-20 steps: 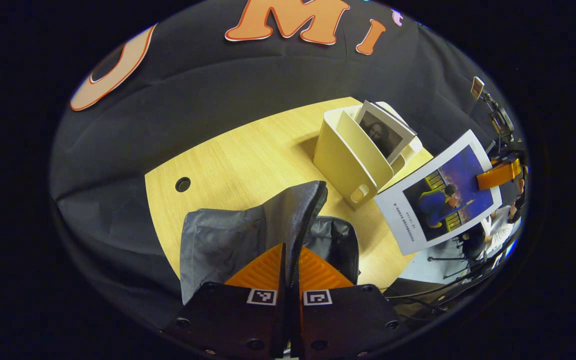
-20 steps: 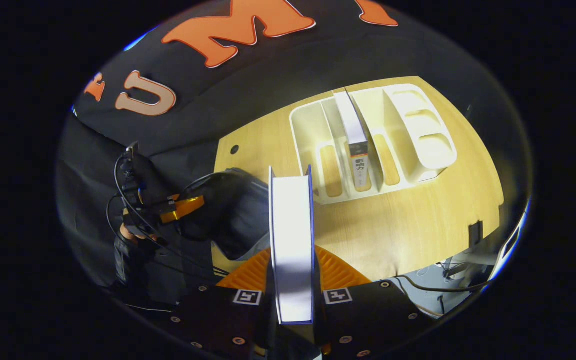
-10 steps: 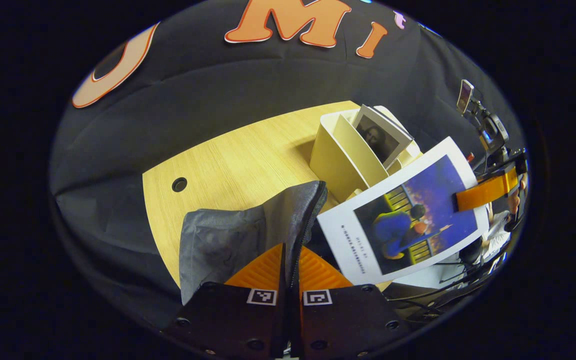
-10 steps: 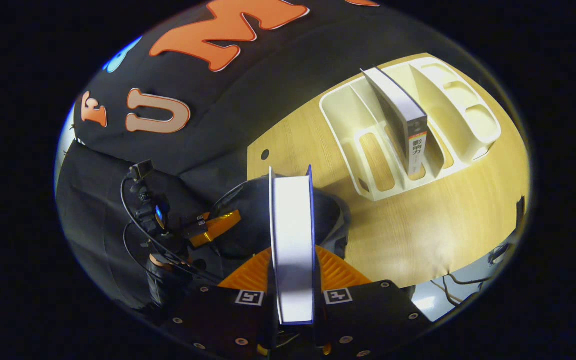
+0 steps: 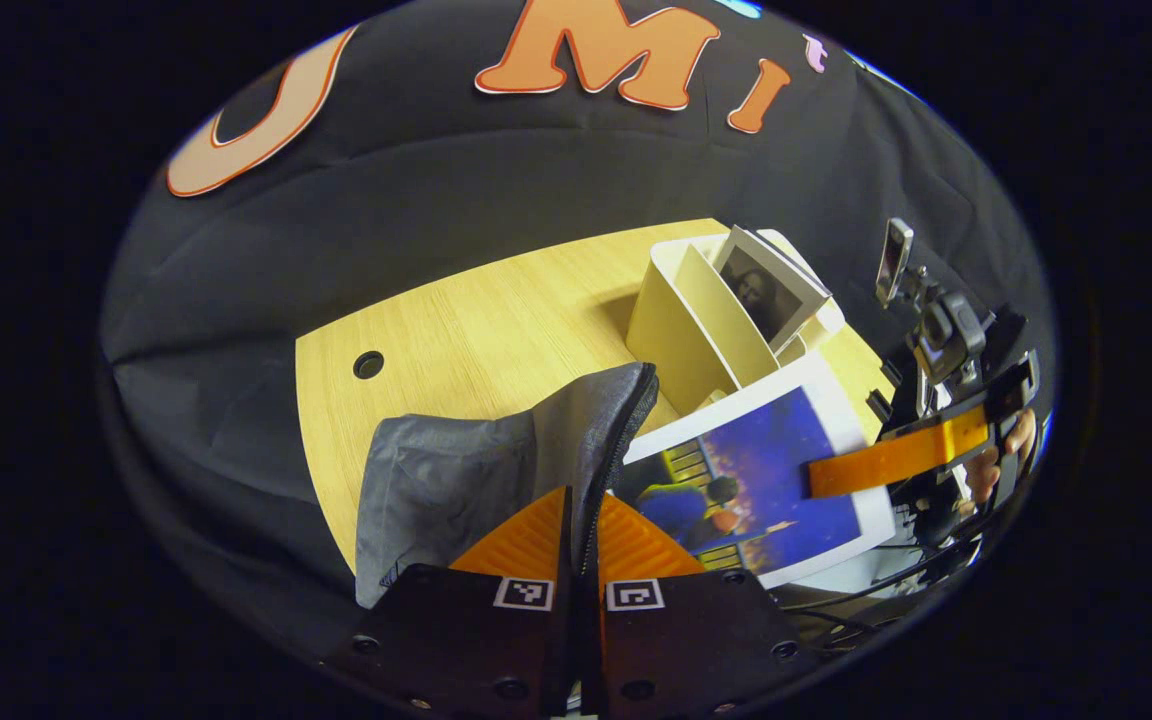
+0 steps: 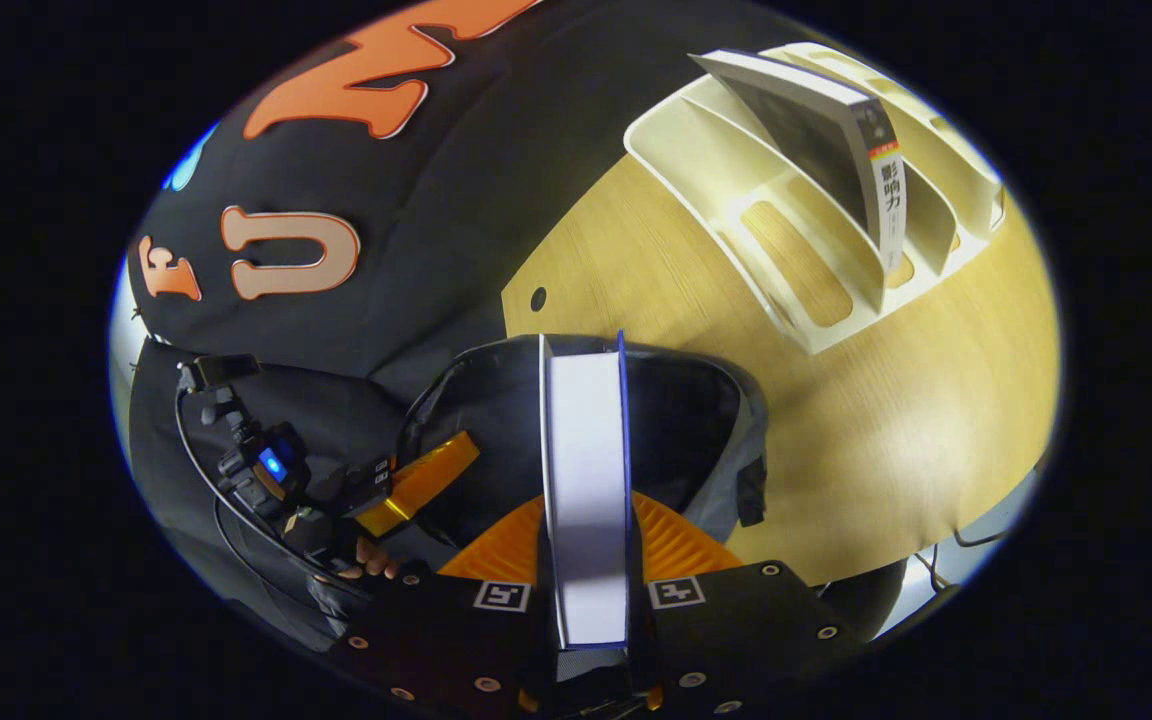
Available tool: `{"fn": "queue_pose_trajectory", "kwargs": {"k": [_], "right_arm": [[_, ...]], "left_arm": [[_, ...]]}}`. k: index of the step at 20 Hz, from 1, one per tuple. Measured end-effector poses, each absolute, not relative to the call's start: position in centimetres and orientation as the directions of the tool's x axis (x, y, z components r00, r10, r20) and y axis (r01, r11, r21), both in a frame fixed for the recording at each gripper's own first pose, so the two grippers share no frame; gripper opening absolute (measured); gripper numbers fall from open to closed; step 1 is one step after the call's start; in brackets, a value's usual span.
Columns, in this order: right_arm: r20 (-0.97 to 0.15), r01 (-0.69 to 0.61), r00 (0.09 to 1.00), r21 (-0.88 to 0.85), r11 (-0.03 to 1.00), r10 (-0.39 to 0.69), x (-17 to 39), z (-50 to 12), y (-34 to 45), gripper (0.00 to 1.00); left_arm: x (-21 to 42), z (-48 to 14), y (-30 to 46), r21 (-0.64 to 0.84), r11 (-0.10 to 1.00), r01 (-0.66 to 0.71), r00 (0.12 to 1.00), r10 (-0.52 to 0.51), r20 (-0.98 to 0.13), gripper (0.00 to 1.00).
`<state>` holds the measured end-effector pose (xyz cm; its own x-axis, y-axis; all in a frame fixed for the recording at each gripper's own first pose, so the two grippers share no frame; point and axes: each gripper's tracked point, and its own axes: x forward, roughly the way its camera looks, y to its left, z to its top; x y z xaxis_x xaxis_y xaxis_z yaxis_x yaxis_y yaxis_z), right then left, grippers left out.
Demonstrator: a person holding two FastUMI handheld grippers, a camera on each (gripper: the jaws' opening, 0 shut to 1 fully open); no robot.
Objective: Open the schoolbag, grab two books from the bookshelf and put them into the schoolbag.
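Your left gripper (image 5: pixel 578 500) pinches the schoolbag (image 5: pixel 496 470) rim; your right gripper (image 6: pixel 586 520) clamps the book (image 6: pixel 584 480) over its opening, bookshelf (image 6: pixel 796 200) at two o'clock.

The book (image 6: pixel 886 190) leaning in the bookshelf (image 6: pixel 796 250) carries the characters 影响力 down its spine. The book (image 5: pixel 766 480) with the blue cover has a line of small print on its white margin (too fine to read, probably a title).
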<state>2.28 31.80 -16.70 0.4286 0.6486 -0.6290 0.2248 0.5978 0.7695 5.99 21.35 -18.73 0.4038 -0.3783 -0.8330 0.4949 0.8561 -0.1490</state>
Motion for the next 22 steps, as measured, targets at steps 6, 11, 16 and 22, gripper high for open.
{"fn": "queue_pose_trajectory", "kwargs": {"k": [6, 11, 16, 22], "right_arm": [[-0.583, 0.238, 0.443, 0.809, 0.538, 0.681, 3.5, -20.1, 36.5, 0.28], [-0.541, 0.243, 0.494, 0.837, 0.490, 0.681, 5.5, -22.8, 38.9, 0.28], [-0.532, 0.248, 0.502, 0.844, 0.475, 0.682, 6.0, -25.0, 40.9, 0.28], [-0.608, 0.260, 0.411, 0.793, 0.551, 0.680, 4.3, -26.7, 41.8, 0.41]], "left_arm": [[5.1, -18.6, 21.5, -0.176, 0.869, 0.462, 0.420, -0.389, -0.820, 0.05], [4.8, -18.5, 21.4, -0.188, 0.870, 0.456, 0.425, -0.399, -0.813, 0.05], [4.7, -18.5, 21.1, -0.209, 0.873, 0.440, 0.422, -0.407, -0.810, 0.05], [4.8, -18.6, 21.2, -0.195, 0.879, 0.435, 0.428, -0.393, -0.814, 0.05]]}}
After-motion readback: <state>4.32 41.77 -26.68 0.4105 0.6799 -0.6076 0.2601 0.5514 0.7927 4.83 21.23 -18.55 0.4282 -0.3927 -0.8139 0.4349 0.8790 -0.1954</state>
